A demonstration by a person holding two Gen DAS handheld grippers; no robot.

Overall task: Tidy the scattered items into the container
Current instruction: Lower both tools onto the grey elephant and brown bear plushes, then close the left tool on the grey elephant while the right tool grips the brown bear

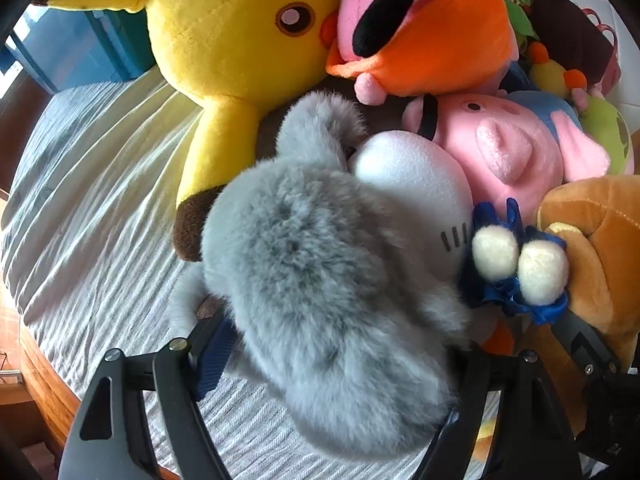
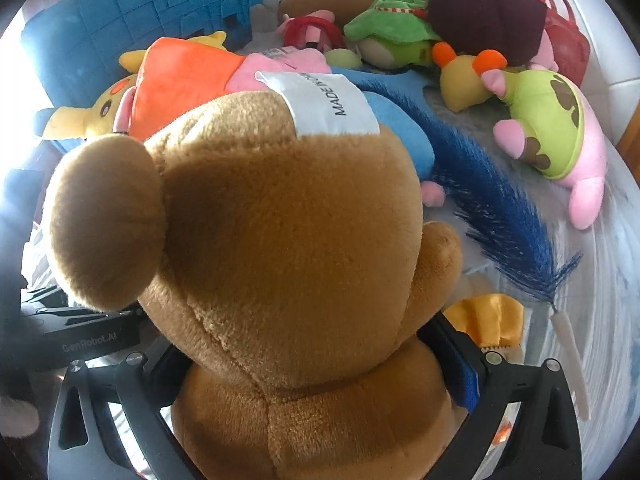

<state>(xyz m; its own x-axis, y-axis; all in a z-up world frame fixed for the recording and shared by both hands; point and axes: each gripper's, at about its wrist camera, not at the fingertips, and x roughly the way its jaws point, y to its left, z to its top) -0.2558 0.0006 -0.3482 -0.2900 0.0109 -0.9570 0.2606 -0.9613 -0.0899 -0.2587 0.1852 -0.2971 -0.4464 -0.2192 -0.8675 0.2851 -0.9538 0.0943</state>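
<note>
Striped bedsheet [image 1: 92, 184] mostly buried in plushies — my left hand-held gripper [image 1: 320, 364] pinches the grey plush [image 1: 320, 288], right hand-held gripper [image 2: 316, 364] clamps the brown teddy [image 2: 280, 240], fingertips hidden.

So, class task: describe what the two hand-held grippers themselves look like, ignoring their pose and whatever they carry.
Both grippers are matte black, with flat, cut-out finger arms joined by round silver bolts. The left gripper has dark blue ribbed pads inside its fingers; the right gripper shows a brighter blue pad. A black housing at the right view's left edge reads "GenRobot.AI". No cables or sleeves show.
</note>
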